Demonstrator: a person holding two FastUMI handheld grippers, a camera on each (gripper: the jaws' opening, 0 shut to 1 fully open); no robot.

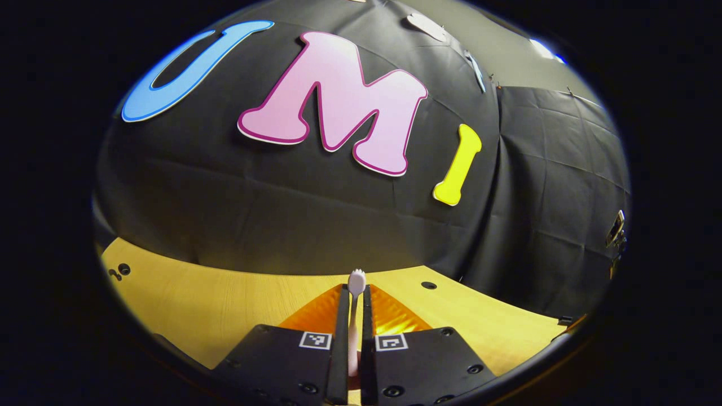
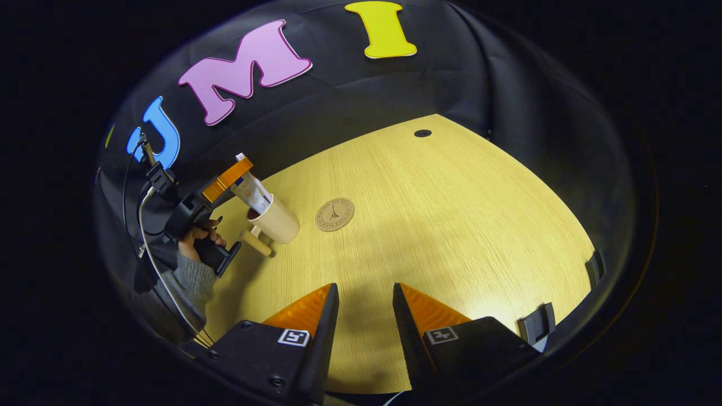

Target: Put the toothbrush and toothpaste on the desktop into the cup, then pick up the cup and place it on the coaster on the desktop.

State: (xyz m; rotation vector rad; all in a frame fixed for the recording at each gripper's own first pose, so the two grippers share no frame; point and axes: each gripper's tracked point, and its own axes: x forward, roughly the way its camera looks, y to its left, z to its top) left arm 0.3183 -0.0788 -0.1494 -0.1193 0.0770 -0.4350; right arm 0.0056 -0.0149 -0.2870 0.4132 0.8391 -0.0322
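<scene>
Wooden desktop (image 2: 451,225) | L gripper (image 1: 354,293) clamps toothbrush (image 1: 356,281), held above cup (image 2: 279,221) w/ toothpaste (image 2: 252,192) inside | R gripper (image 2: 365,293) wide, empty | coaster (image 2: 335,214) just right of cup | risk: brush misses rim or tips cup if lowered off-centre
</scene>
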